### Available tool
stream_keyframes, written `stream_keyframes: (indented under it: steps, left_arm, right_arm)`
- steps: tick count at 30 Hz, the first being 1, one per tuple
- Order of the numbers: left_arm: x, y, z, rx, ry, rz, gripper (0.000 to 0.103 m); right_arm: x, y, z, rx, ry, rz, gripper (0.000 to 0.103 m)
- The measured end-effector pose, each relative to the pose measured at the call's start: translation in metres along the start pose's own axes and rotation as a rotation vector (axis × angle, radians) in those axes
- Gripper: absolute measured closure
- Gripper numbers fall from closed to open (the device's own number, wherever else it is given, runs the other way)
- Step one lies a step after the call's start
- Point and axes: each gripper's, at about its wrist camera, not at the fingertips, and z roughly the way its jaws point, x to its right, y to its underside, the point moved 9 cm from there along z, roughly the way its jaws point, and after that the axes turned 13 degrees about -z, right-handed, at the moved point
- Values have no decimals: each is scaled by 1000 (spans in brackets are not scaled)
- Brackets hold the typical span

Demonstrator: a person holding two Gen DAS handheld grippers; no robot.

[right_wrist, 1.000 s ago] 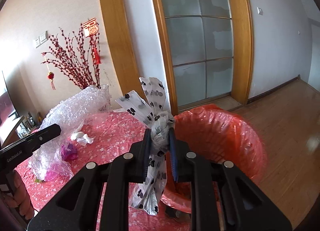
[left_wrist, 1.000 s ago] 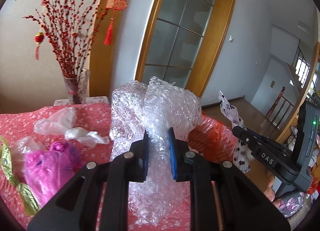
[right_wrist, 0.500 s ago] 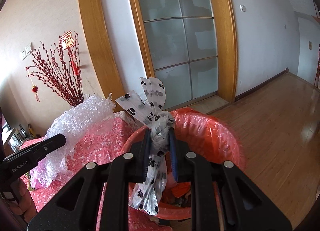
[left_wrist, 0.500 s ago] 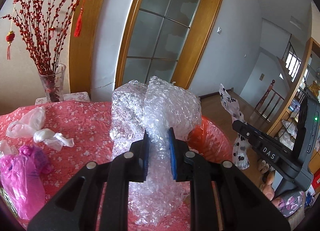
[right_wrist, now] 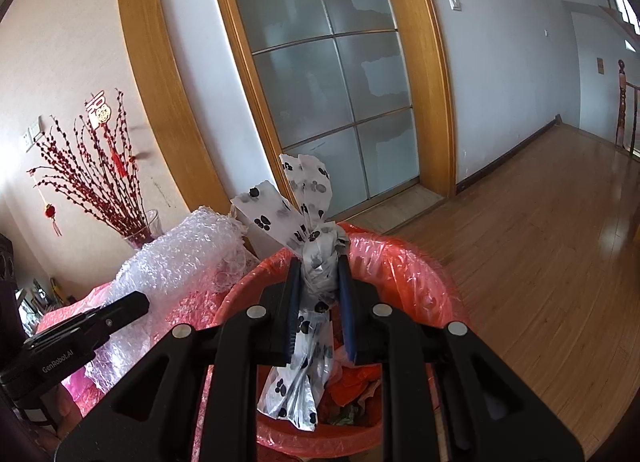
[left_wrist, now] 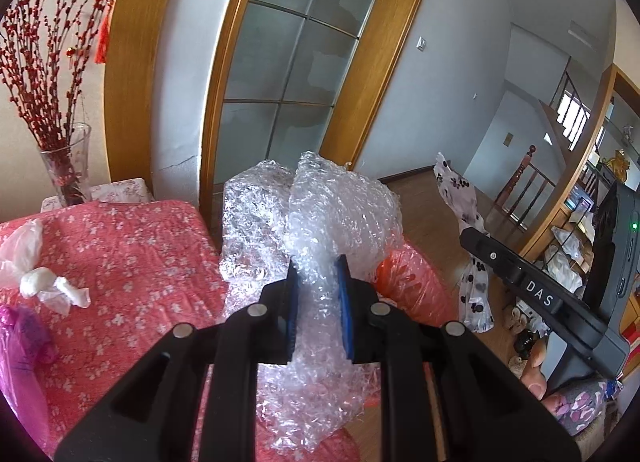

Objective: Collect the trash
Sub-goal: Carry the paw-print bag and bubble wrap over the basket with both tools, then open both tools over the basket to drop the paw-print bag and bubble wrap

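My left gripper [left_wrist: 318, 266] is shut on a big crumpled sheet of clear bubble wrap [left_wrist: 320, 218], carried at the corner of the red-clothed table [left_wrist: 132, 246]. The wrap hides most of the bin lined with a red bag [left_wrist: 412, 282], which sits just past that corner. My right gripper [right_wrist: 319, 266] is shut on a knotted white plastic bag with black paw prints [right_wrist: 304, 222], hanging over the open bin [right_wrist: 400, 266]. The bag's lower end dangles inside the rim. From the right wrist view the bubble wrap [right_wrist: 180, 258] is left of the bin.
A white crumpled bag [left_wrist: 36, 270] and a pink bag [left_wrist: 20, 346] lie on the table's left part. A glass vase of red twigs [left_wrist: 64, 166] stands at its far edge. Trash [right_wrist: 352, 386] lies in the bin. Wooden floor [right_wrist: 540, 262] stretches to the right.
Both grippers have swung right with their loads, away from the table toward the bin. The spotted bag has gone from beside the bin's rim to over its opening.
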Motion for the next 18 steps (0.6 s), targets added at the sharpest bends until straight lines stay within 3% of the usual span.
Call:
stream_keyframes:
  steps: [13,16,18]
  left_arm:
    - [9,10,46,-75,27,-36,83]
    - [6,12,54,-88,21,-46,75]
    - [4,14,57,-94,15,-49,66]
  right_arm:
    - [17,-1,21,-15,12,39,84]
    - [18,2,26,-27,12,47,82]
    - [20,6,29,-39,10,53,72]
